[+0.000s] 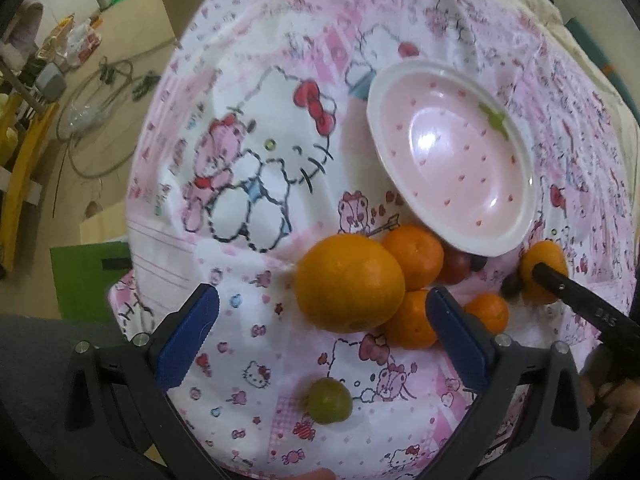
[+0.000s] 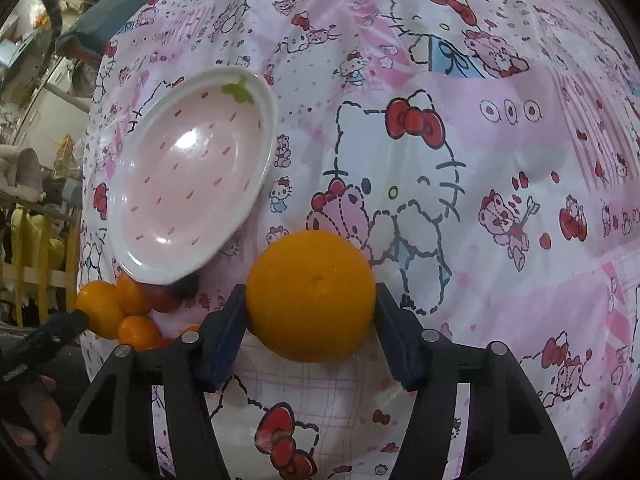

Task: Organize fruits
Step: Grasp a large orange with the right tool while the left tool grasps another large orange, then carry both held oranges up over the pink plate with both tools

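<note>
My right gripper (image 2: 310, 304) is clamped on an orange (image 2: 311, 295); my left gripper (image 1: 322, 332) is spread apart beside the plate (image 1: 516, 236).

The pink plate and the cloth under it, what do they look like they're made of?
The plate looks like glazed ceramic or melamine, hard to say which: it is glossy, with bright glare spots on its pink well and a smooth white rim. The cloth looks like thin printed fabric, possibly cotton: matte, with soft wrinkles and folds.
</note>
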